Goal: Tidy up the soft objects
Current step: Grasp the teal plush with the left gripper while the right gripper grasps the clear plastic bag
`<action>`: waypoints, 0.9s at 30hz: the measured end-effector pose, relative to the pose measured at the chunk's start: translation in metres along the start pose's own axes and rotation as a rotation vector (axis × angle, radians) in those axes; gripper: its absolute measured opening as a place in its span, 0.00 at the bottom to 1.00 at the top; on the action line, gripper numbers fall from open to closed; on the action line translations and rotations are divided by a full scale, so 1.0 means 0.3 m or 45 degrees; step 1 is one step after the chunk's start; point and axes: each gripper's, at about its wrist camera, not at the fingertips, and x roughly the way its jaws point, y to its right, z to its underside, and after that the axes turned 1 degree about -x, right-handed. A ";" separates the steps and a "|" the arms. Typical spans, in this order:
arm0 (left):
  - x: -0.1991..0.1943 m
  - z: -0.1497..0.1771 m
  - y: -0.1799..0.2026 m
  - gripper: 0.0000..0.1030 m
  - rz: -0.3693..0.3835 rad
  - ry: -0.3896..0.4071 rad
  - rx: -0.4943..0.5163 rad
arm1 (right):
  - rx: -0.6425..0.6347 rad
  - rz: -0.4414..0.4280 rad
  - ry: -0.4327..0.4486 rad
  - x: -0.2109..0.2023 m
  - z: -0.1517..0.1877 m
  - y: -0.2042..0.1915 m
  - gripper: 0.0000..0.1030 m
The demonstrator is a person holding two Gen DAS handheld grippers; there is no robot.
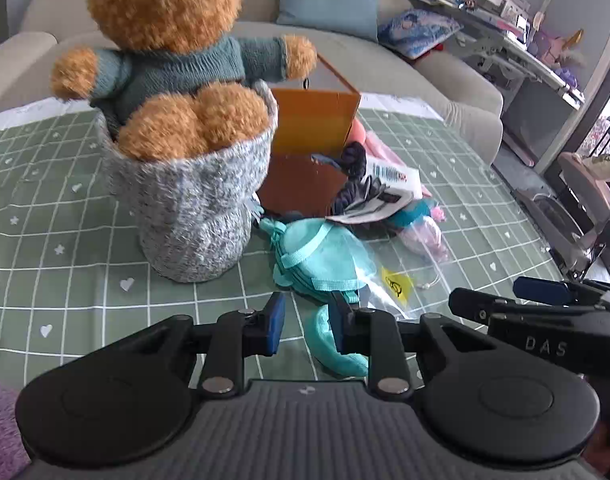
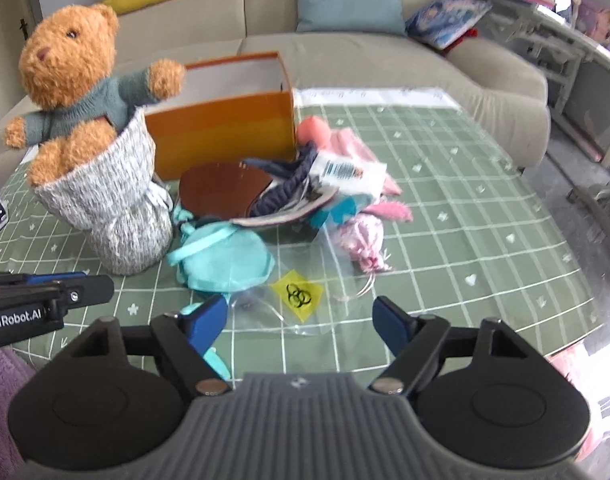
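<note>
Green checked surface (image 2: 445, 184) before a beige sofa (image 2: 345, 60): teddy bear (image 1: 165, 40) sits in a grey knit pouch (image 1: 193, 208), with the teal fabric item (image 1: 321, 256) just beside the pouch. Left hand-held gripper (image 1: 305, 322) narrowly parted and right hand-held gripper (image 2: 301, 320) wide apart, neither holding anything, both near that teal item.

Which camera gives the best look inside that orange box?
The right wrist view: it shows the orange box from above its rim, showing its pale inner walls. In the left wrist view the teddy bear and knitted bag hide most of it.
</note>
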 end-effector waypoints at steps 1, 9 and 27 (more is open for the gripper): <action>0.013 0.001 0.000 0.30 0.003 -0.012 -0.002 | 0.007 -0.008 -0.016 0.020 -0.004 0.007 0.74; 0.125 -0.016 0.019 0.30 0.010 -0.079 0.044 | 0.026 -0.019 -0.118 0.182 -0.052 0.067 0.63; 0.299 -0.049 -0.011 0.44 -0.004 -0.138 0.011 | 0.084 -0.097 -0.239 0.402 -0.072 0.086 0.01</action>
